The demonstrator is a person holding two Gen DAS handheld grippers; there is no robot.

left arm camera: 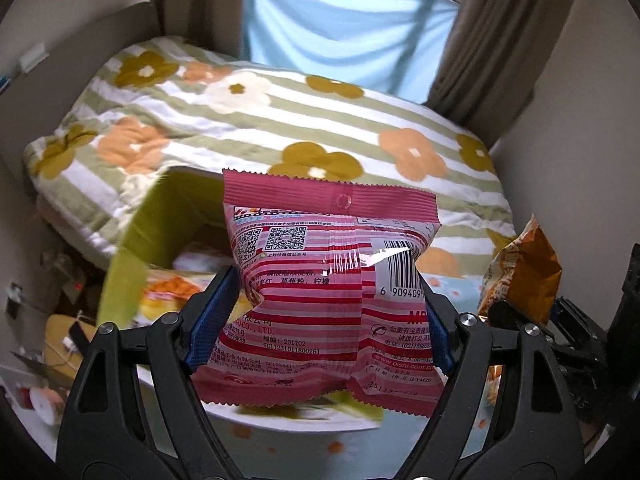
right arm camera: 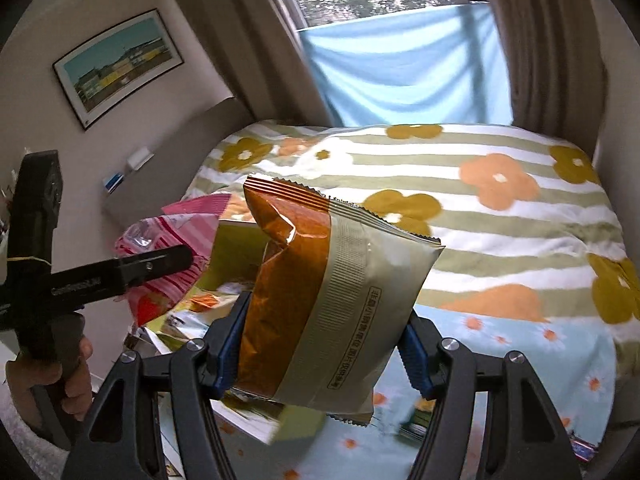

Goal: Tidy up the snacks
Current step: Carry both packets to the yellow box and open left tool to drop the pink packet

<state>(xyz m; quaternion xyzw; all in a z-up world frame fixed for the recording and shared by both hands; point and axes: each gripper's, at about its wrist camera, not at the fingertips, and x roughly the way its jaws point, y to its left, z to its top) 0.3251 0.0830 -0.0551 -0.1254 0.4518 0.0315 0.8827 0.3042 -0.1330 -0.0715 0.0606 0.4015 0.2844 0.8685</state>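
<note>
Carrying both packets over the box (left arm camera: 132, 240): left gripper (left arm camera: 320, 312) clamps the pink bag (left arm camera: 320, 300); right gripper (right arm camera: 324, 344) clamps the orange bag (right arm camera: 320, 280); lower each inside the walls before releasing; one at a time.

Pink striped snack bag (left arm camera: 320, 292) upright; orange-beige snack bag (right arm camera: 332, 300) tilted.

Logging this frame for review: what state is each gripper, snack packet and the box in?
Left gripper: shut on pink snack packet.
Pink snack packet: sealed, held up above the box.
Right gripper: shut on orange snack packet.
Orange snack packet: sealed, held in the air.
Green box: open, snacks inside.
</note>
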